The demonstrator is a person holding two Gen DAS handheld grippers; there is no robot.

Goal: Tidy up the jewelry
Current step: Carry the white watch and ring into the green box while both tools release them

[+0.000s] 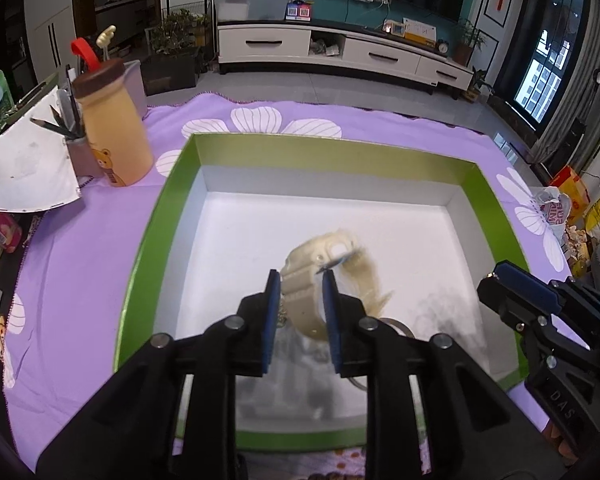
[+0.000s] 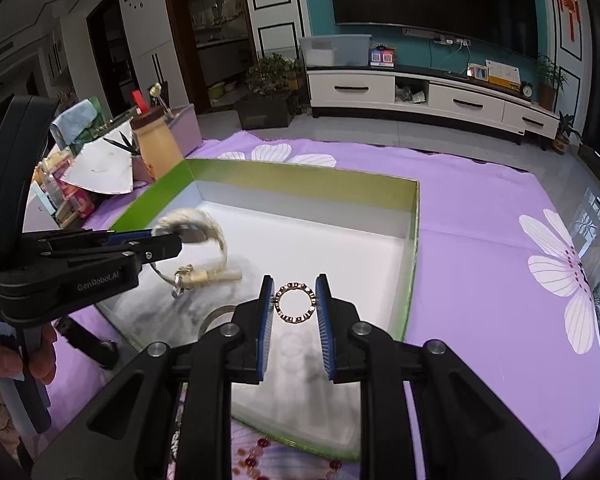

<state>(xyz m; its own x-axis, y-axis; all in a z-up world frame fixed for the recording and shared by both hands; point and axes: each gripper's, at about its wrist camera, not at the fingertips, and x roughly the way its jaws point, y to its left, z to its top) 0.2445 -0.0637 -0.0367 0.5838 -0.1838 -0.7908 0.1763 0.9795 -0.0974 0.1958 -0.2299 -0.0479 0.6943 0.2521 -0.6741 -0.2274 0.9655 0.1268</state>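
a: what sits around the work area?

b: a purple cloth with white flowers [image 2: 500, 216] covers the table. at its far left stand a cream bottle with a brown cap [image 1: 114, 128] and a cup of pencils [image 1: 70, 128] just beside it, with a sheet of white paper [image 1: 24, 168] further left. across the room there is a white tv cabinet [image 1: 340, 50]. none of these stands between the grippers and the box.

a: and the container?

b: a shallow green-walled box with a white floor [image 1: 168, 216] lies in the middle of the cloth. in the right wrist view a metal bangle [image 2: 216, 318] shows on the floor near the front, partly hidden behind the right gripper's finger. beads [image 2: 256, 456] lie on the cloth just outside the front wall.

a: the left gripper?

b: the left gripper [image 1: 301, 276] is closed on a cream watch [image 1: 320, 260]; the strap sits between its blue pads, and the watch is blurred. from the right wrist view the watch hangs above the box floor, its strap end and a metal clasp dangling low; i cannot tell if they touch the floor.

a: the right one?

b: the right gripper [image 2: 294, 282] holds a small gold link bracelet [image 2: 295, 302] between its fingertips, a ring shape pinched at both sides, over the front right part of the box.
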